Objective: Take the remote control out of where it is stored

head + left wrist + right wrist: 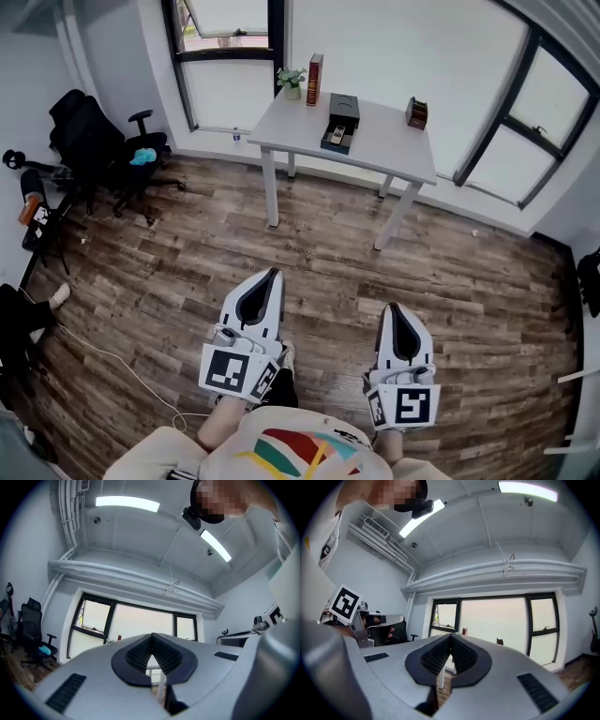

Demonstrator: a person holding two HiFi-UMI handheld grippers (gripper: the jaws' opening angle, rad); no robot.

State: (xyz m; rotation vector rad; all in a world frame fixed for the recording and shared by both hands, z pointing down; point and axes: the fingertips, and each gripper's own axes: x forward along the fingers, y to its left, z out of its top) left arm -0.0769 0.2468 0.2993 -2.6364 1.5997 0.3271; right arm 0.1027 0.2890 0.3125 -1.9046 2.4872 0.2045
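A black storage box (pixel 343 111) stands open on the white table (pixel 394 142) by the window, far ahead of me. A small pale remote control (pixel 337 136) lies in its front tray. Both grippers are held low, close to my body, well short of the table. My left gripper (pixel 274 274) points toward the table with its jaws shut and nothing between them; its tips meet in the left gripper view (pixel 152 635). My right gripper (pixel 392 307) is likewise shut and empty, as the right gripper view (pixel 451 635) shows.
On the table also stand a potted plant (pixel 292 81), an upright red book (pixel 315 79) and a small brown object (pixel 417 112). A black office chair (pixel 101 141) sits at the left wall. A white cable (pixel 122 367) runs over the wooden floor.
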